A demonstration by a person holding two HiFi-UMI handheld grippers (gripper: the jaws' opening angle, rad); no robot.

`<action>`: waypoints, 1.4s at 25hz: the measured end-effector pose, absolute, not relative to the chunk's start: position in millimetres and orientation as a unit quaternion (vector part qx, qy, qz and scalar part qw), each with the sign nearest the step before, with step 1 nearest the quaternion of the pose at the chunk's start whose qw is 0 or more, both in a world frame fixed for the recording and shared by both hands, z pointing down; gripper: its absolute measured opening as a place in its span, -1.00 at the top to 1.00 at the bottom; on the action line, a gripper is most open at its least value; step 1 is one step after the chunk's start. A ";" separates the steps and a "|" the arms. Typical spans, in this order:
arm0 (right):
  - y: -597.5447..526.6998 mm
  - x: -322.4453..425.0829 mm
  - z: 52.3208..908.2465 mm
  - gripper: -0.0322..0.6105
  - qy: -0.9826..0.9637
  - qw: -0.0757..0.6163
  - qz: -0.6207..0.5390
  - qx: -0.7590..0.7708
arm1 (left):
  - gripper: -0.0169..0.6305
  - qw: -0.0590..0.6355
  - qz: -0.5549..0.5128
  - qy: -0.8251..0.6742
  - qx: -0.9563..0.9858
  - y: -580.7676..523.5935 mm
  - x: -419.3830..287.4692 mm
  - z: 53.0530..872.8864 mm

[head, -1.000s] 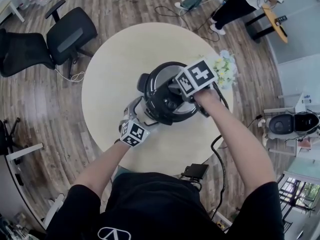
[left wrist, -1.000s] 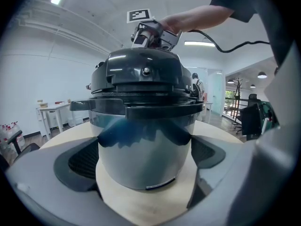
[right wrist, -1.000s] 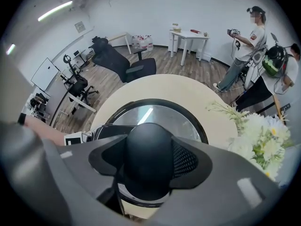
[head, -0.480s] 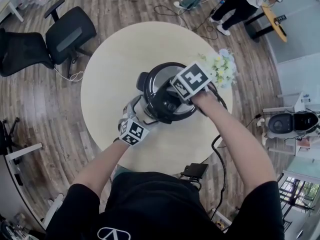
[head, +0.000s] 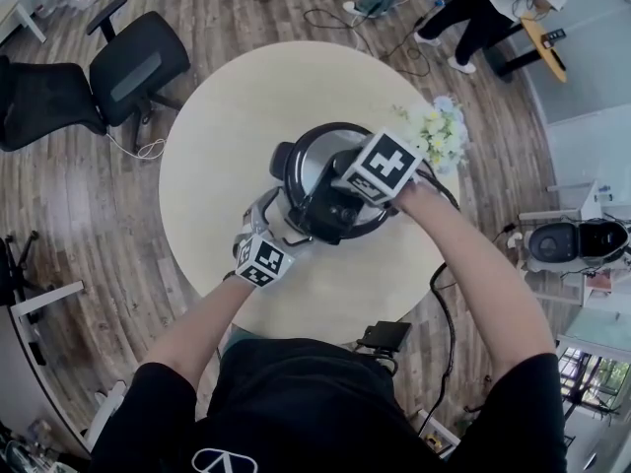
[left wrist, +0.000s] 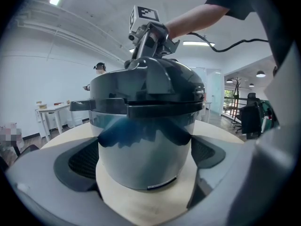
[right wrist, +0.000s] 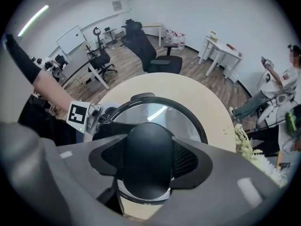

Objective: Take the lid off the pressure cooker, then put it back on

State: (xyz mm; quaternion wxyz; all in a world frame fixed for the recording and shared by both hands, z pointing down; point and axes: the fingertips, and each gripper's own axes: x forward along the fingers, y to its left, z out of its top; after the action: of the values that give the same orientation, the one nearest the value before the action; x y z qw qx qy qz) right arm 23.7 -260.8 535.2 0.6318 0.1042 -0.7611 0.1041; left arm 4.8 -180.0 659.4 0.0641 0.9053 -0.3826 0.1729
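The silver pressure cooker (head: 296,190) stands in the middle of the round table (head: 227,116), with its dark lid (head: 314,161) on top. My right gripper (head: 347,197) points straight down and is shut on the lid's black handle (right wrist: 146,159), one pad (right wrist: 187,160) on each side. My left gripper (head: 278,227) reaches in from the near left. Its pads (left wrist: 82,159) press on the two sides of the cooker's steel body (left wrist: 146,154). From the left gripper view the lid (left wrist: 150,86) sits on the pot with the right gripper (left wrist: 148,36) above it.
White and yellow flowers (head: 439,131) lie on the table right behind the cooker. A black cable (head: 439,284) runs off the near right edge. Office chairs (head: 138,67) stand to the left. People (head: 473,8) stand at the far right.
My right gripper has rolled about its own axis on the lid handle, and its marker cube has turned. The left gripper and the pot have stayed put.
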 end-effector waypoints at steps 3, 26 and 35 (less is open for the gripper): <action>-257.0 21.5 534.8 0.01 -0.765 0.639 0.065 0.060 | -0.88 0.064 0.171 -0.382 0.906 -181.0 4.0 659.0; -258.8 39.6 517.0 -0.07 -0.796 0.579 0.131 0.119 | -0.23 0.116 0.202 -0.358 0.904 -175.0 -33.7 641.9; -210.2 96.9 471.3 0.22 -0.851 0.437 0.183 0.228 | 0.53 0.129 0.102 -0.448 0.879 -160.9 -87.4 547.8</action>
State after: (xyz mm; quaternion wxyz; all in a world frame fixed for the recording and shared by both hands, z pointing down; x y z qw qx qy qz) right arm 96.9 -210.2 471.3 0.4368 0.2285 -0.8507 0.1826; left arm -87.4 -160.9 547.8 0.1288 0.8788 -0.4480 0.1016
